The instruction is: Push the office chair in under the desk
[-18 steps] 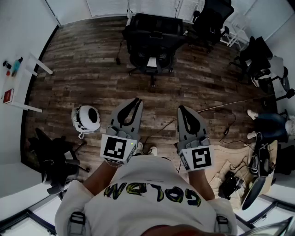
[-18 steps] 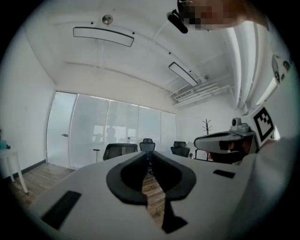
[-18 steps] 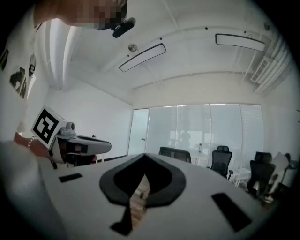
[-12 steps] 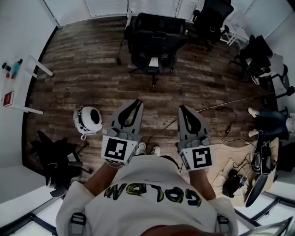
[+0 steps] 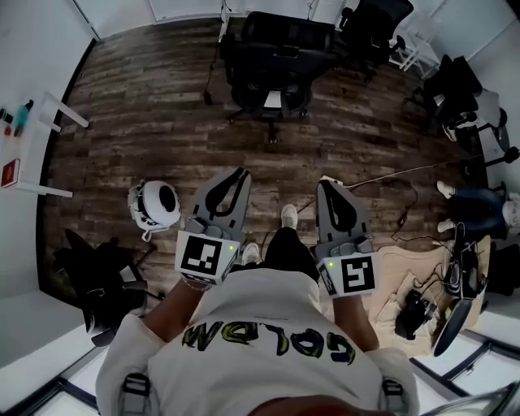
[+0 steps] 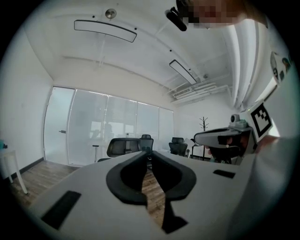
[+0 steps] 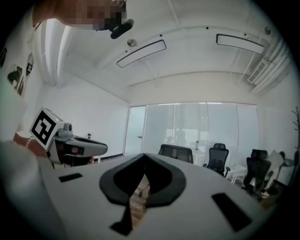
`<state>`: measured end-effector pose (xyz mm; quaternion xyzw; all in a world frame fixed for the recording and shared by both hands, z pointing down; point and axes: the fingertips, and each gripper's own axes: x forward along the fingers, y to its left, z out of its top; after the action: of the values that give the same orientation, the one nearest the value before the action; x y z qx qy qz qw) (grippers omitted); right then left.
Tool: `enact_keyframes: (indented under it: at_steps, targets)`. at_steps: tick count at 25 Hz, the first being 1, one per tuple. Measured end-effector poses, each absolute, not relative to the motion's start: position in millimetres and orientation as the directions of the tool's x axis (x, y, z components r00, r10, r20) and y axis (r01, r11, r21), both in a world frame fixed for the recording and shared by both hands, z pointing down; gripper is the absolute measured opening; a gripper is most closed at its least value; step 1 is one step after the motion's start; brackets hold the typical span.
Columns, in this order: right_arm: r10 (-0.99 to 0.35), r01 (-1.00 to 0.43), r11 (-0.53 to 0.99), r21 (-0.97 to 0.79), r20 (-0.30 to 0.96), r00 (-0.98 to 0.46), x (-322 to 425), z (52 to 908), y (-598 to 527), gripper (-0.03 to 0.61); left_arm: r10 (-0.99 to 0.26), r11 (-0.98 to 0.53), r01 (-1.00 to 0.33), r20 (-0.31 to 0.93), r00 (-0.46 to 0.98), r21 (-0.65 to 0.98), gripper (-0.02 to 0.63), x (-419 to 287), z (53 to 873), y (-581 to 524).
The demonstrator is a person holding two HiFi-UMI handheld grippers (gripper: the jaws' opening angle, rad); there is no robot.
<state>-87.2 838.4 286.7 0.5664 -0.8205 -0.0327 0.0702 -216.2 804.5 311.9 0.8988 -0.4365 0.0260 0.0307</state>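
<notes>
Looking down on one wooden floor [image 5: 146,97], with four black chairs on it: the task's office chair [image 5: 272,73] at the far end near the window wall, a second [image 5: 374,24] to its right, a third [image 5: 451,89] at the right edge, a fourth [image 5: 97,276] at the near left. Cannot tell whether the dark block just behind the office chair is the desk, nor whether any part of the chair sits under it. One white surface [image 5: 41,154] along the left wall, carrying two small bottles [image 5: 24,110] and one red item [image 5: 10,172]. One white rounded object [image 5: 154,207] on the floor, just left of the left gripper. Loose cables [image 5: 390,175] across the boards at the right. Two grippers held out at waist height: left gripper [image 5: 241,172] and right gripper [image 5: 323,184], side by side and apart. Left fingers [image 6: 129,176] drawn together at the tips, only floor showing through the slit below, nothing pinched. Right fingers [image 7: 161,187] pressed together, likewise empty. Office chair [image 6: 124,146] straight ahead of both pairs of fingers and well apart from them, untouched, with open floor between.
</notes>
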Motion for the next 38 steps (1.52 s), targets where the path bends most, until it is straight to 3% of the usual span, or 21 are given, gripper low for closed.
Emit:
enact_keyframes:
  at_steps: [14,38]
  targets:
    - [-0.925,-0.912,0.379,0.157,0.067,-0.373,-63.2,293.8,771.0,0.012,-0.781,-0.620,-0.784,0.091,0.618,0.002,0.044,-188.7,324.6,748.5]
    - [-0.874,-0.855,0.486,0.180,0.127,-0.469,53.7,312.5,532.6,0.020,-0.842,-0.532,-0.844,0.141,0.520,-0.065,0.083,-89.8,338.0,504.4]
